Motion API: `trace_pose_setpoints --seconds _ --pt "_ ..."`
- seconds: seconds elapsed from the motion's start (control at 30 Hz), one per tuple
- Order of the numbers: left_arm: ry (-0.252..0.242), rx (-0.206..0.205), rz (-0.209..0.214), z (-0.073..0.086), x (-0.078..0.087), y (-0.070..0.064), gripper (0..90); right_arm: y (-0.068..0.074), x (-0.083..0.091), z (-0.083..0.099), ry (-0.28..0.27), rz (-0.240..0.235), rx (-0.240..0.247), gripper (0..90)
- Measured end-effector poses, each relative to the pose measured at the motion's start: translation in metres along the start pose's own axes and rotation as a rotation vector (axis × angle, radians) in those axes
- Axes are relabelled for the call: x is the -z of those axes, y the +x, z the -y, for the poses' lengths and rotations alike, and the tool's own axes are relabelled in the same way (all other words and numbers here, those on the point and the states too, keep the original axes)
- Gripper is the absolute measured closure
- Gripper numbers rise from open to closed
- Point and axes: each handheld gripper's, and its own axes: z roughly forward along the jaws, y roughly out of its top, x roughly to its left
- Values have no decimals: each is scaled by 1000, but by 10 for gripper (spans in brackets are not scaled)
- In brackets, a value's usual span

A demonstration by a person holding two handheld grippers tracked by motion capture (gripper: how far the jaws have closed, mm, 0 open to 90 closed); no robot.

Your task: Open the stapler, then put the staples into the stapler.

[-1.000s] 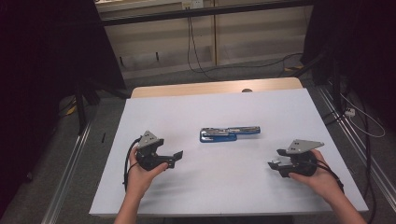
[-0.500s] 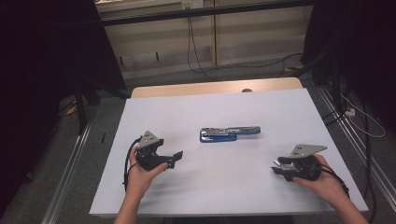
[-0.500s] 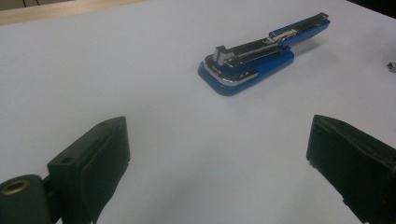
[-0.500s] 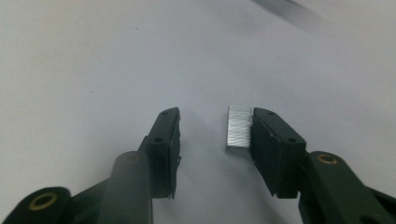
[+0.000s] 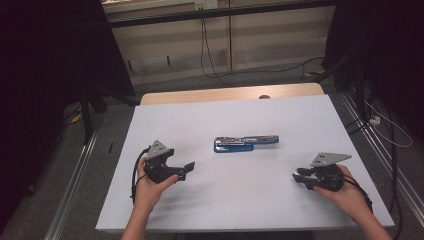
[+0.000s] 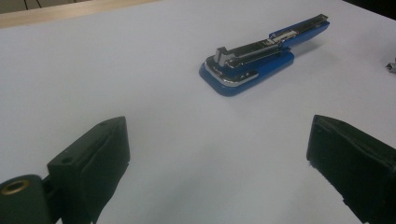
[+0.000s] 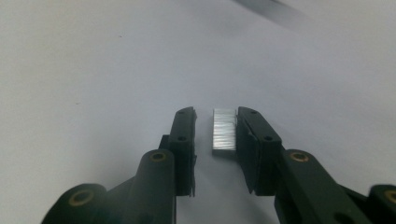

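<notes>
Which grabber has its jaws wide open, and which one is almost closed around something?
The left gripper is wide open with nothing between its jaws. The right gripper is nearly closed around a silver strip of staples.

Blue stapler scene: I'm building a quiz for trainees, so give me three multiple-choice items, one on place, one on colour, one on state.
1. Where does the blue metal stapler lie?
A. on the white table, between both grippers
B. on the floor
C. in a hand

2. What colour is the strip of staples?
A. red
B. silver
C. green

3. How is the left gripper?
A. shut on the stapler
B. open wide
C. holding a cable

Key: A, the high view shows it mid-table; B, it gleams silver between the right gripper's fingers; B, its fingers stand far apart.
</notes>
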Motion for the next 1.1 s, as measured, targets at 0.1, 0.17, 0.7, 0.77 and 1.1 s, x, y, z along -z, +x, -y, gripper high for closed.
trace_pose_setpoints --seconds 0.1,0.17,0.7,0.77,1.1 --pt "-3 -1 -1 0 0 0 62 0 0 0 1 5 0 722" --pt "3 -3 2 0 1 0 62 -2 1 0 1 3 -3 742" --pt "-3 0 3 2 3 1 62 -3 1 1 -5 7 -9 796" --pt "-2 1 3 2 4 1 61 -3 1 0 -1 6 4 796" --pt "-2 3 -1 3 5 3 61 -2 3 -9 -23 -21 14 797"
